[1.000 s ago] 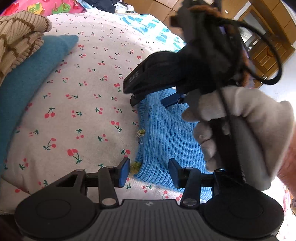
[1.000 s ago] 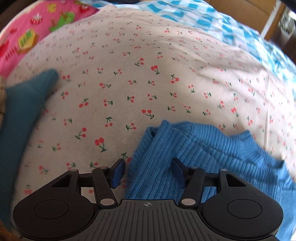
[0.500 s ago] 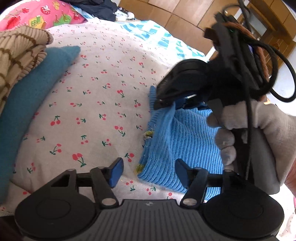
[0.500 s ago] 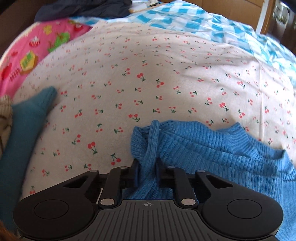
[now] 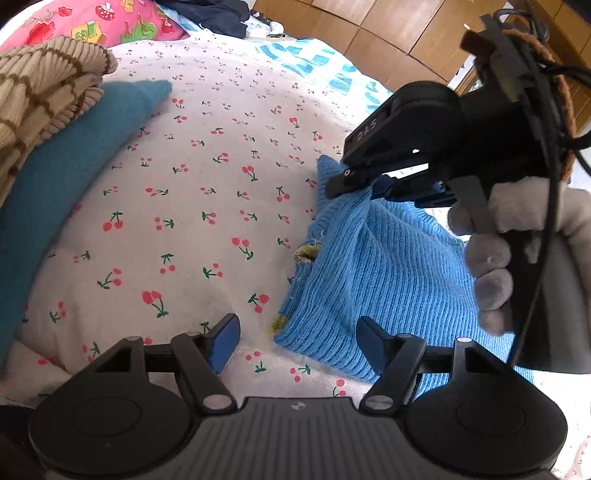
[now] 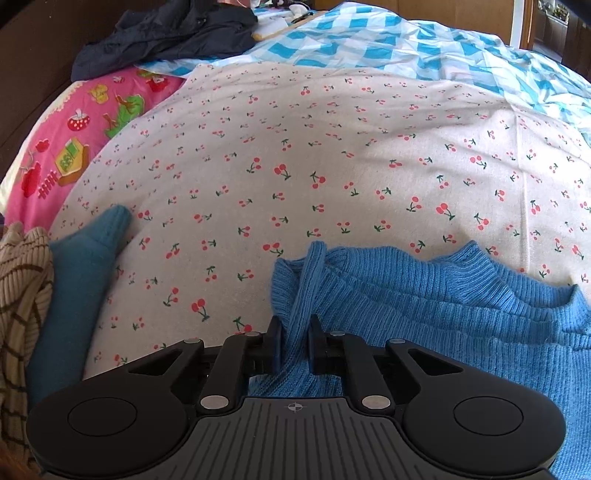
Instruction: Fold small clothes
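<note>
A small bright blue ribbed knit sweater [image 5: 373,273] lies on a cherry-print sheet [image 5: 207,192]. My right gripper [image 6: 295,345] is shut on a pinched fold of the sweater [image 6: 424,314] and lifts that edge off the sheet. In the left wrist view the right gripper [image 5: 364,184] shows from the side, held by a gloved hand, with the cloth hanging from it. My left gripper [image 5: 295,339] is open and empty, low over the sweater's near corner, its fingers either side of that corner.
A teal garment [image 5: 74,162] and a beige brown-striped knit [image 5: 40,96] are piled at the left. A pink print pillow [image 6: 74,140], a dark garment [image 6: 166,33] and a blue-checked sheet [image 6: 424,40] lie at the far side. Wooden floor [image 5: 369,26] shows beyond the bed.
My right gripper closed on the sweater's edge and raised it up and back. My left gripper stayed open and drew back a little from the corner.
</note>
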A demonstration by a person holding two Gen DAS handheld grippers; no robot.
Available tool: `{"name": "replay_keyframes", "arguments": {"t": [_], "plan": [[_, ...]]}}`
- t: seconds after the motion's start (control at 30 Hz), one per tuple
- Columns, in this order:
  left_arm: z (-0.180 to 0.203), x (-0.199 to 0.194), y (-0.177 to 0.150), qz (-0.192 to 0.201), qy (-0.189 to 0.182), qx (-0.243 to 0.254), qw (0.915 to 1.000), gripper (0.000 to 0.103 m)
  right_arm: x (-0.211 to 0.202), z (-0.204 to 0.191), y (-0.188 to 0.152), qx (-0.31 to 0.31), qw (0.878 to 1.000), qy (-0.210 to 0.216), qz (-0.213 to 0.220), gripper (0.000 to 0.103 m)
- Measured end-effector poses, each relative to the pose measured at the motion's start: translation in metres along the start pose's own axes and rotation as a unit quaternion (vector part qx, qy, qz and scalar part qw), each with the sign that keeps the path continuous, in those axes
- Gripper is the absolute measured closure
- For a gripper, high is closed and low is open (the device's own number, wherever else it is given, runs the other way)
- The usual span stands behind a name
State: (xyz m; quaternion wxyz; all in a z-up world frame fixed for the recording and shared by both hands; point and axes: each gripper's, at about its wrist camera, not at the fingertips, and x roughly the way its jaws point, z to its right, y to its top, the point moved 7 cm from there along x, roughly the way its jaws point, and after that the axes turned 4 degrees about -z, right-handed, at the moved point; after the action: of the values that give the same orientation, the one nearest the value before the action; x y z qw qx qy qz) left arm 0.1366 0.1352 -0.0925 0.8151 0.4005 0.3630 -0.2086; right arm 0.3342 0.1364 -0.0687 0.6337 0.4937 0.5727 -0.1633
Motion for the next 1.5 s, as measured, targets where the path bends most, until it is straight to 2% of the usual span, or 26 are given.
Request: {"name": "replay_keyframes", "arguments": {"t": [0.2,0.3,0.4,0.6,0.7,0.77,0.83,0.93,1.0,1.1,1.23,1.33,1.5], "plan": [[-0.003,0.002,0.0,0.006,-0.008,-0.017,0.9998,0.024,-0.015,0.002,0.004,0.008,1.0,0.013,0.009,0.091],[-0.004,-0.008,0.002,0.036,-0.002,-0.022,0.9991,0.023,-0.023,0.005,0.005,0.014,1.0,0.019,0.016,0.091],[-0.004,-0.018,0.003,0.067,0.01,-0.015,0.9976,0.011,-0.032,0.011,0.006,0.024,0.999,0.033,0.023,0.091],[0.009,0.001,-0.002,0.042,0.033,0.02,0.9984,0.009,-0.046,0.021,0.004,0.041,0.996,0.063,0.038,0.091],[0.014,0.004,-0.001,0.052,0.041,0.033,0.9973,0.01,-0.053,0.028,0.001,0.052,0.994,0.084,0.045,0.091],[0.019,0.006,0.0,0.06,0.037,0.047,0.9964,0.021,-0.059,0.034,0.0,0.058,0.992,0.096,0.052,0.091],[0.024,0.005,0.001,0.055,0.017,0.051,0.997,0.051,-0.067,0.041,-0.002,0.066,0.99,0.109,0.057,0.091],[0.031,-0.003,0.004,0.052,-0.026,0.028,0.9979,0.074,-0.082,0.059,-0.008,0.085,0.985,0.134,0.07,0.091],[0.045,-0.01,0.005,0.059,-0.037,0.034,0.997,0.076,-0.095,0.074,-0.013,0.1,0.98,0.149,0.084,0.091],[0.083,-0.024,0.002,0.067,-0.063,0.079,0.9926,0.077,-0.117,0.107,-0.022,0.135,0.97,0.172,0.111,0.091],[0.152,-0.033,-0.014,0.073,-0.101,0.171,0.9774,0.077,-0.139,0.162,-0.043,0.19,0.952,0.188,0.149,0.091],[0.198,-0.022,-0.035,0.056,-0.124,0.227,0.9645,0.077,-0.141,0.21,-0.066,0.245,0.937,0.188,0.165,0.091],[0.247,0.013,-0.074,0.004,-0.126,0.289,0.9492,0.081,-0.122,0.271,-0.113,0.33,0.908,0.19,0.175,0.091]]}}
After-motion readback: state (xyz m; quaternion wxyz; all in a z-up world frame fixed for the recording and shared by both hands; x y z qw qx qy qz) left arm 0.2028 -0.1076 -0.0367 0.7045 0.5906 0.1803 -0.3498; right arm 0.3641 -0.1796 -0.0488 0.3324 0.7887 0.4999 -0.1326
